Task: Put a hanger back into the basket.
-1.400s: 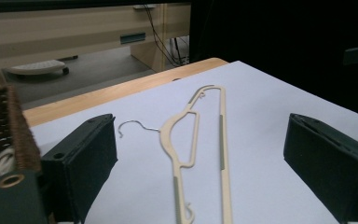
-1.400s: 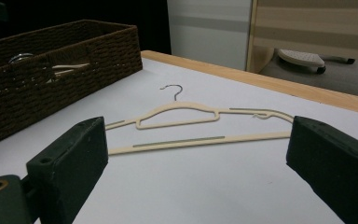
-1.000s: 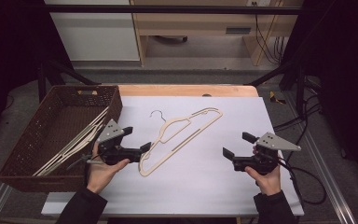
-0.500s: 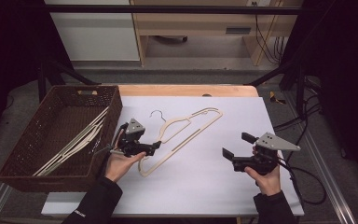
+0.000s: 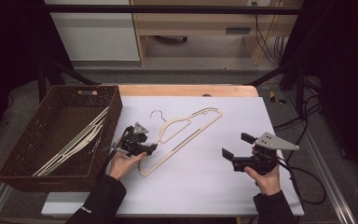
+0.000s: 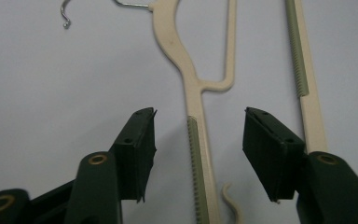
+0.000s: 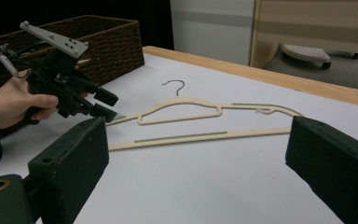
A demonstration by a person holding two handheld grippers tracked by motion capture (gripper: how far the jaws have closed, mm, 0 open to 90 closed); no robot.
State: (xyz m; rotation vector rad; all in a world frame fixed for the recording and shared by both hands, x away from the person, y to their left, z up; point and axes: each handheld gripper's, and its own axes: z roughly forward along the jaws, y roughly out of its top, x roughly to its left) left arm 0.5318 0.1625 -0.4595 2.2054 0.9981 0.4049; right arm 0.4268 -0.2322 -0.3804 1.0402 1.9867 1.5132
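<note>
White table sheet (image 5: 205, 186), dim room, perhaps shelving (image 5: 200, 28).

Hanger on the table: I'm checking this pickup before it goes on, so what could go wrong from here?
1. The left gripper straddles one thin arm of the hanger; its jaws have just been closing but the pads do not press on it yet, so a grip this far out may let it swing.
2. The wire hook could snag the basket rim.
3. Hangers already lie in the basket, so they might tangle.
</note>
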